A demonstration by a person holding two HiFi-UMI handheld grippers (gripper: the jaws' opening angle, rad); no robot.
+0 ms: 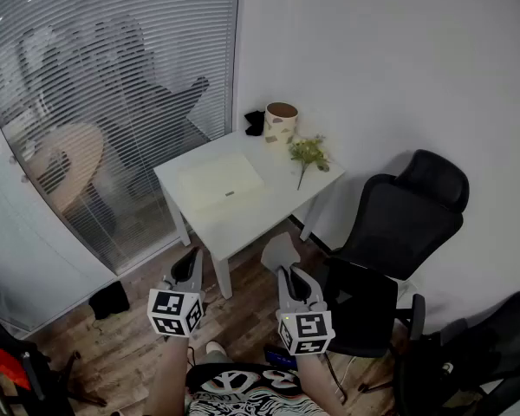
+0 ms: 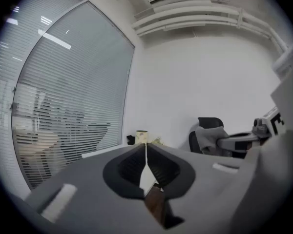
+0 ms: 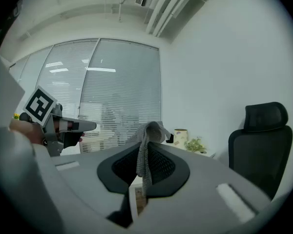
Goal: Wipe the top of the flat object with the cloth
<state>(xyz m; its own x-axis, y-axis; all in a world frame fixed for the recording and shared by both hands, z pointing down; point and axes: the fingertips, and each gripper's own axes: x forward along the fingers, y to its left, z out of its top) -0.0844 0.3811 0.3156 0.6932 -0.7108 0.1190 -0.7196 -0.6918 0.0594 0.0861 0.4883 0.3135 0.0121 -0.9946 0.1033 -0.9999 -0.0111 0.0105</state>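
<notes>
Clamping cloth [image 3: 152, 129]: right gripper [image 3: 145, 149] fingers [image 3: 161, 165] pressed on it | left gripper [image 2: 146, 148] fingers [image 2: 132, 167] closed together, empty

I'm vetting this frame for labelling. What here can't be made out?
- Flat object: head view, too small and pale to identify; its dark mark is unreadable.
- Black item: head view, too small, partly behind the cup.
- Cloth: right gripper view, lower end hidden between the jaws of the right gripper.
- Room behind the blinds: all views, blurred by slats and reflections.
</notes>
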